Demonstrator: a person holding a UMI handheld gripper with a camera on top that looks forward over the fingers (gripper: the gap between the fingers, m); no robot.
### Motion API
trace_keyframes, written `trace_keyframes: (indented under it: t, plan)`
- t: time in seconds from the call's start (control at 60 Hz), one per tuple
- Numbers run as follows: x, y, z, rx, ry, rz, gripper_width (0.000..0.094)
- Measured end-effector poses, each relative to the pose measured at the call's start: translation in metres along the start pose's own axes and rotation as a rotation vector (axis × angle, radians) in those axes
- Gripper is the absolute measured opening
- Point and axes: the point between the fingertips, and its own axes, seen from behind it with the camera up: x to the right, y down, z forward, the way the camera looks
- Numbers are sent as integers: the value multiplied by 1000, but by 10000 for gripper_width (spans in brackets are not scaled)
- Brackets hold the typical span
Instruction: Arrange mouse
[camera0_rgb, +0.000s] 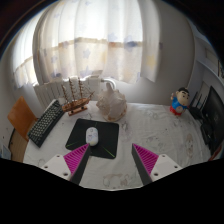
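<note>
We are seeing the white mouse (92, 135) lying on a dark mouse mat (93, 134), just ahead of the left finger. Our gripper (112, 161) is hovering with its fingers spread wide, holding nothing. A black keyboard (45, 122) is lying left of the mat, a model ship (76, 98) and a pale figure (108, 102) are standing beyond it, and a small toy figure (181, 102) is standing well off right. The marbled table (150, 128) is lying open right of the mat; curtains (100, 40) are hanging behind.
</note>
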Motion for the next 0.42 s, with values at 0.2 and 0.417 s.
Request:
trace_keyframes:
  t: [0.2, 0.417]
  plan:
    - [28, 4, -34, 27, 42, 13, 852]
    - [26, 24, -39, -12, 25, 37, 849]
